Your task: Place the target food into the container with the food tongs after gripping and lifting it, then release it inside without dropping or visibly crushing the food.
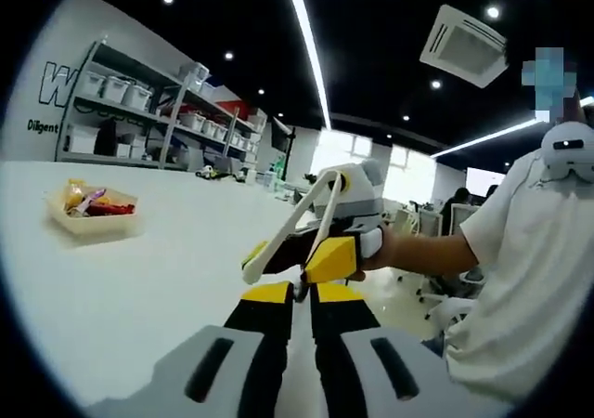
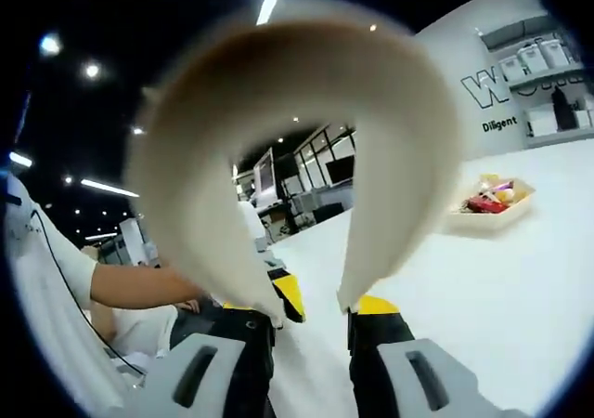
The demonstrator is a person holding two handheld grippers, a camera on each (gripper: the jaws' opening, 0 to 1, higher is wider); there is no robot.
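Observation:
Cream food tongs [image 2: 306, 93] loop large in front of the right gripper view, hinge end up and away. Their two arms run down to my right gripper [image 2: 320, 302], which is shut on them. In the left gripper view that same gripper [image 1: 325, 255] comes in from the right, held by a person's hand, with the tongs [image 1: 302, 214] slanting up from it. My left gripper [image 1: 303, 297] has its yellow-tipped jaws close together with nothing between them. A shallow cream container [image 1: 93, 223] [image 2: 506, 214] with colourful wrapped food [image 1: 93, 202] [image 2: 487, 200] sits far off on the white table.
The white table [image 1: 139, 297] [image 2: 483, 306] stretches wide between the grippers and the container. Metal shelves with bins [image 1: 148, 111] stand along the wall behind. A person in a white shirt [image 1: 529, 269] stands at the right.

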